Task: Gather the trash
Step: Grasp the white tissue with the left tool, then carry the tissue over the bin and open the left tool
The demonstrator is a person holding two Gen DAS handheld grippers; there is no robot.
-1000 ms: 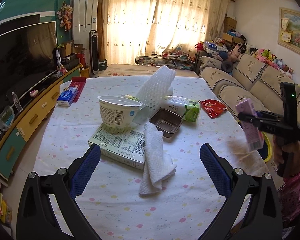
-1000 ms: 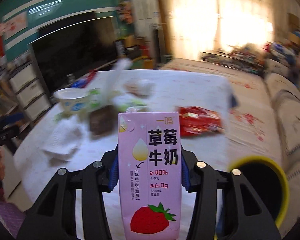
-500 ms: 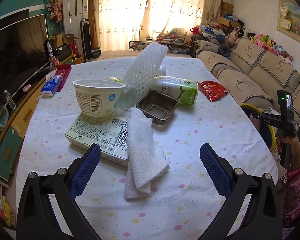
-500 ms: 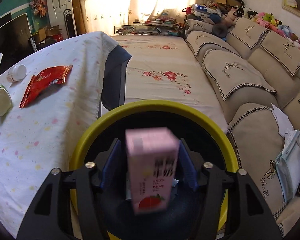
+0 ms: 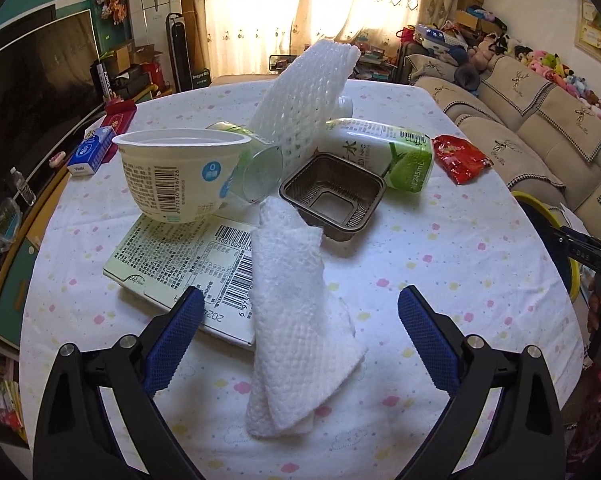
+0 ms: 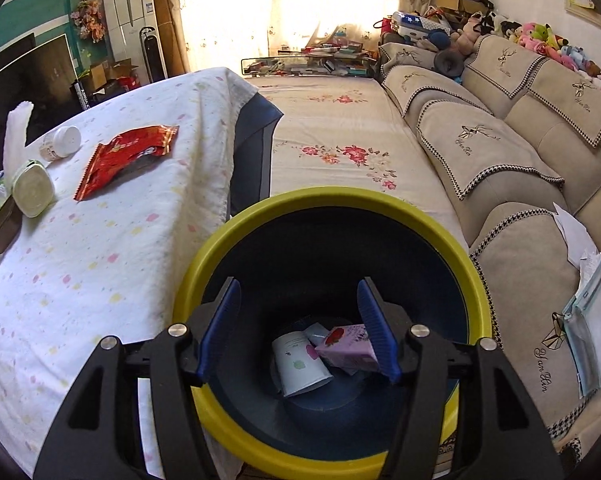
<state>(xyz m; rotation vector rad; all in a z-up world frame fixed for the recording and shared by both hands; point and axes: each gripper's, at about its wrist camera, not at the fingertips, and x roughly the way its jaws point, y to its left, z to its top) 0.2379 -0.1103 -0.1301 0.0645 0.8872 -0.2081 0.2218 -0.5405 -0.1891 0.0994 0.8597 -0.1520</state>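
Above the bin (image 6: 474, 276), the right gripper (image 6: 300, 330) is wide and empty. The left gripper (image 5: 300, 340), also wide, should close squarely around the paper towel (image 5: 296, 320).

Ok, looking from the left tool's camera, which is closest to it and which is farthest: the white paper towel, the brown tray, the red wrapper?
1. White paper towel: nearest, lying on the table between the open fingers of the left tool.
2. Brown tray: farther back, mid-table, just beyond the towel's far end.
3. Red wrapper: farthest, off to the right near the table's edge.
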